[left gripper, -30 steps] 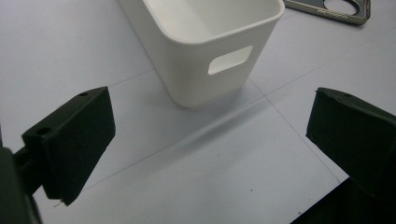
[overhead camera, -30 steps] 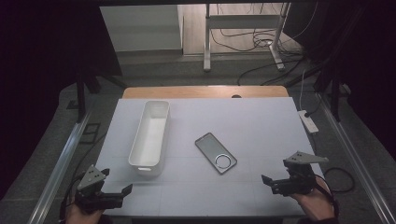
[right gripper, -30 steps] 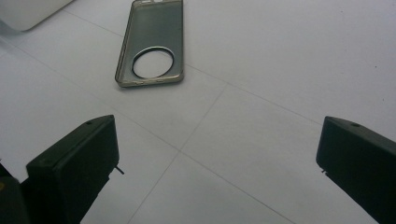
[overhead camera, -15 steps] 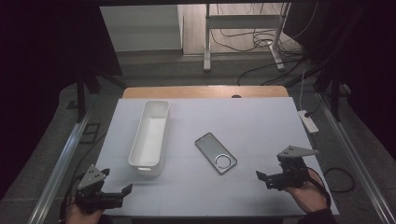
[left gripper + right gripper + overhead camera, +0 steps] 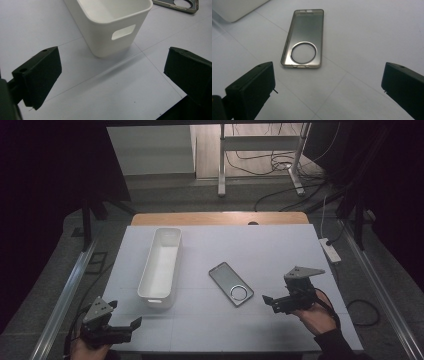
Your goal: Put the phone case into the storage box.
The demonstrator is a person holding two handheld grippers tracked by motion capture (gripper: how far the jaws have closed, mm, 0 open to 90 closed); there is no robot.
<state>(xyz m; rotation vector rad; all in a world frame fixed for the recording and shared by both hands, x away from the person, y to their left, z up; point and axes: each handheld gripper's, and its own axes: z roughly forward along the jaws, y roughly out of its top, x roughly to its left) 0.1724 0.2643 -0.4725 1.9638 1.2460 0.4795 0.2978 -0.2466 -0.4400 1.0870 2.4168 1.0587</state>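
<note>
Hovering, R gripper (image 5: 278, 302): low over table (image 5: 280, 245) at near right, jaws spread wide, holding nothing; pointed toward phone case, just short of its near end.
R gripper view: both black jaws at bottom corners, wide gap; phone case (image 5: 303, 38) lies ahead on the table, slightly left of centre of the gap, not touched.
Phone case (image 5: 231, 283): lying flat, open side up, mid-table, right of bin; grey-metallic frame w/ round ring cutout at the end nearer the R gripper. Angled diagonally in high view.
L gripper (image 5: 122, 330): near-left corner of table, jaws wide apart, empty; held in person's hand at bottom edge.
L gripper view: jaws far apart, white bin (image 5: 110, 22) ahead betw. them but well clear; its short end w/ handle slot faces the camera. Corner of phone case (image 5: 176, 5) at top right.
White bin (image 5: 161, 266): long, narrow, upright, nothing inside; left of centre, long axis running away from person, apart from phone case.
Misc: white power strip (image 5: 329, 250) at table's right edge.
</note>
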